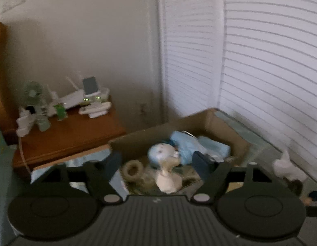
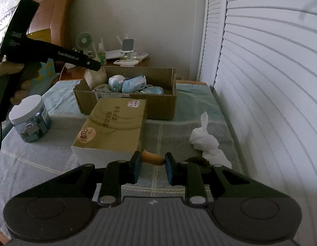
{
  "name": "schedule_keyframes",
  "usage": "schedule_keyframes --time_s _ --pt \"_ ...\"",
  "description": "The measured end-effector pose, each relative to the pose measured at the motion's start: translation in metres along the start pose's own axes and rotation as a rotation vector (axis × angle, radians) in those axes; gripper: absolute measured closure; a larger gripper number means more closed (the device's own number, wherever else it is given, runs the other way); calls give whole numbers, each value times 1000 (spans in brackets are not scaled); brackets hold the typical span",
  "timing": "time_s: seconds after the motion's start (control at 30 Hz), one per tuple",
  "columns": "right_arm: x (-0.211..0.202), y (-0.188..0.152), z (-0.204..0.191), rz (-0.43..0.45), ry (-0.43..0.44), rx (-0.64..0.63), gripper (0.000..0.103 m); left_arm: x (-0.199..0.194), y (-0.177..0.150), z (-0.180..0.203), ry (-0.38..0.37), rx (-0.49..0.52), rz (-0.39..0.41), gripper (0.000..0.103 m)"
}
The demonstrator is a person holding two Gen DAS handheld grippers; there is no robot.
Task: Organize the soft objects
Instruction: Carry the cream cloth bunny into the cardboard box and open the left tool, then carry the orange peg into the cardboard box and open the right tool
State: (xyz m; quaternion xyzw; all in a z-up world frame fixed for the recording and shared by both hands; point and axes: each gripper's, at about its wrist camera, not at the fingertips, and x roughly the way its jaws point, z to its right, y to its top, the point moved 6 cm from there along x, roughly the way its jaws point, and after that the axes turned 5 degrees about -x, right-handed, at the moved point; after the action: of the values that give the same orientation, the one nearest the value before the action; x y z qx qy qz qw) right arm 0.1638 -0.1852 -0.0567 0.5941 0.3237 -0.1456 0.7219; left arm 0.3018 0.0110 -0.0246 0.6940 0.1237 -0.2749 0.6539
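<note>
An open cardboard box [image 2: 158,106] stands on the blue checked bedcover and holds a blue-and-white plush [image 2: 125,84], a cream plush [image 1: 168,180] and a small woven ring [image 1: 133,169]. My left gripper [image 1: 158,164] hangs over the box with its jaws wide open; nothing is between them, and the toys lie below. From the right wrist view, the left gripper's fingers [image 2: 92,64] hover above the box's left end. My right gripper [image 2: 153,167] is nearer the bed's front, shut on a small tan soft toy [image 2: 154,158]. Dark fur [image 2: 197,161] shows behind its right finger.
A tan tissue pack [image 2: 111,127] lies in front of the box, and a white-lidded jar [image 2: 29,119] stands to its left. A knotted white cloth [image 2: 203,141] lies at the right by the louvred doors [image 2: 271,82]. A wooden nightstand [image 1: 72,135] behind carries a fan and router.
</note>
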Motion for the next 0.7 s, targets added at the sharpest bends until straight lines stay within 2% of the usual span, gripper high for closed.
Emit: schedule_keyframes --time_s 0.1,0.37,0.7 --pt "-1 2 1 6 2 3 74 -11 -8 -4 -17 -37 -16 13" --pt "-1 9 -2 16 15 -15 74 -69 -42 -4 -1 -68 -32 4" --pt "8 43 -5 57 32 -71 74 -120 -84 -4 26 -210 -23 2"
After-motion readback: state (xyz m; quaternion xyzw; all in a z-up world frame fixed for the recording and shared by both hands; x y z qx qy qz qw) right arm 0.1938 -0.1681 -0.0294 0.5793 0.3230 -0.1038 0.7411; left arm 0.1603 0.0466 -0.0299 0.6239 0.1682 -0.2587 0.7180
